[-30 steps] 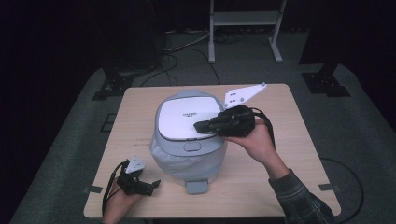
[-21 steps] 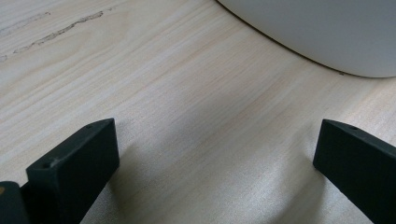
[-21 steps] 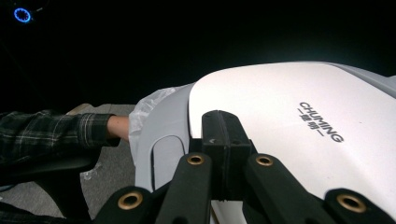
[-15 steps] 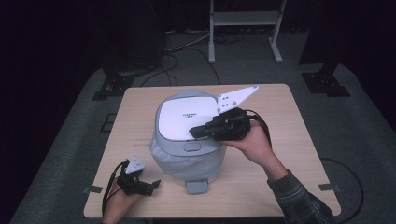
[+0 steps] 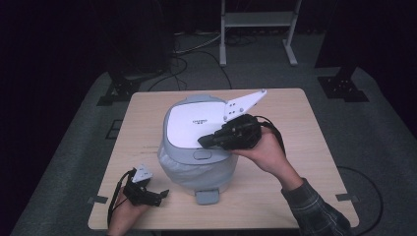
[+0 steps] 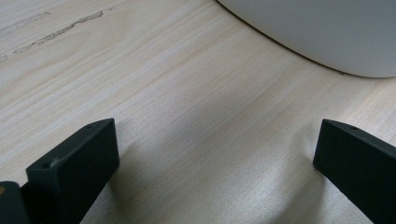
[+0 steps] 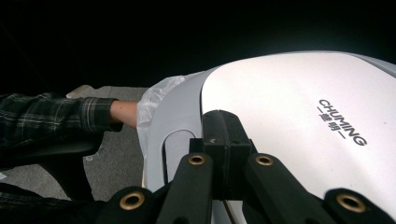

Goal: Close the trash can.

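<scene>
Centrally, on the pale wooden tabletop: one grey pedal bin, white lid shut, a printed brand name on the lid, a translucent liner bunched out beneath the rim, a grey foot pedal at the near side.

Right claw: jaws pressed together with nothing between them, tips resting on the near edge of the lid, just above the oblong push button at the bin's front. The right gripper view shows the closed black tips lying flat on the lid's surface beside that recessed button. A grey three-cornered plate stands up from this gripper over the lid.

Left claw: jaws spread wide apart, holding nothing, lying low on the tabletop near its front left corner, just beside the bin's base and apart from it. The left gripper view shows bare wood between the two jaws and the bin's curved wall beyond.

Sleeve: plaid, on the right forearm.
</scene>
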Demonstrator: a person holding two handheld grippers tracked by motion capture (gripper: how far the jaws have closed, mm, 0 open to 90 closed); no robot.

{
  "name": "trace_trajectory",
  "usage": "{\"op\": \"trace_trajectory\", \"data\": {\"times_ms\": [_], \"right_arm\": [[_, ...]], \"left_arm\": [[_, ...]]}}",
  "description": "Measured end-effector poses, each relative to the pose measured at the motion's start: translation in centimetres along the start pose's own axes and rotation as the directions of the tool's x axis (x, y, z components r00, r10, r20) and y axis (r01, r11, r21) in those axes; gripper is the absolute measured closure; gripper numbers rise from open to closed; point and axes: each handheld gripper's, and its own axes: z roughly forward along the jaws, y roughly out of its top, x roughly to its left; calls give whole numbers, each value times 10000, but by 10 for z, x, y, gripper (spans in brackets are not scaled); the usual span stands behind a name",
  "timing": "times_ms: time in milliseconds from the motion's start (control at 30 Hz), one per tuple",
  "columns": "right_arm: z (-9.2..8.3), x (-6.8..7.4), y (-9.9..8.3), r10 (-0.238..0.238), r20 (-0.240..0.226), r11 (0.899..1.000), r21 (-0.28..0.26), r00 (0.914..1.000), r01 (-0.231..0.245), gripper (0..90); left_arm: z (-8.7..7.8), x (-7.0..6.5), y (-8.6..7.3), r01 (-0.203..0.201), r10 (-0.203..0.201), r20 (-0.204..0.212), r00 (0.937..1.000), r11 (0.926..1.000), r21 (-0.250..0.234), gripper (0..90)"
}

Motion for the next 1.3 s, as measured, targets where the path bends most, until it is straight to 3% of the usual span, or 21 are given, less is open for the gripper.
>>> {"op": "trace_trajectory", "data": {"times_ms": [33, 100, 300, 333, 400, 433, 533, 633, 733, 833, 867, 900, 1000, 1167, 1300], "right_arm": [[2, 1, 1, -23, 96, 9995, 322, 10000, 20, 900], [3, 3, 2, -113, 151, 9990, 440, 9998, 106, 900], [2, 2, 0, -108, 136, 9997, 198, 9998, 105, 894], [2, 2, 0, -137, 232, 9999, 64, 9996, 135, 799], [1, 1, -1, -33, 168, 10000, -63, 9999, 34, 773], [1, 0, 0, 105, 296, 9998, -147, 9995, -101, 695], [1, -2, -1, 139, 384, 9998, -149, 9992, -134, 631], [-2, -5, -1, 248, 849, 9994, -272, 9961, -225, 481], [-6, -8, -2, 376, 1048, 9990, -270, 9938, -350, 412], [-15, -10, -4, 600, 1519, 9980, -277, 9866, -565, 279], [-15, -10, -4, 600, 1519, 9980, -277, 9866, -565, 279], [-21, -10, -7, 644, 1801, 9978, -298, 9815, -600, 216], [-30, -11, -10, 906, 2198, 9957, -387, 9713, -841, 139], [-43, -12, -18, 1158, 2462, 9927, -618, 9623, -1036, 86], [-63, -10, -32, 1448, 2829, 9873, -1044, 9482, -1196, 72]], "left_arm": [[0, 0, 0, 0, 0, -4, 10000, 10000, -1, 0], [0, 0, 0, 15, -15, -13, 10000, 10000, -9, 0], [0, 0, 0, 18, -18, -14, 10000, 10000, -10, 0], [0, 0, 0, 18, -18, -12, 10000, 10000, -10, 0], [0, 0, 0, 17, -17, -14, 10000, 10000, -12, 0], [0, 0, 0, 19, -19, -11, 10000, 10000, -11, 0], [0, 0, 0, 19, -19, -11, 10000, 10000, -10, 0], [0, 0, 0, 23, -23, -8, 10000, 10000, -4, 0], [1, 0, 0, 29, -30, -15, 10000, 10000, -14, 0], [1, 0, 1, 43, -43, -28, 10000, 10000, -16, 0], [1, 0, 1, 43, -43, -28, 10000, 10000, -16, 0], [1, 0, 1, 48, -48, -28, 10000, 10000, -18, 0], [1, 0, 1, 45, -45, -27, 10000, 10000, -14, 0], [1, 0, 1, 45, -45, -28, 10000, 10000, -15, 0], [1, 0, 1, 45, -45, -28, 10000, 10000, -15, 0]]}}
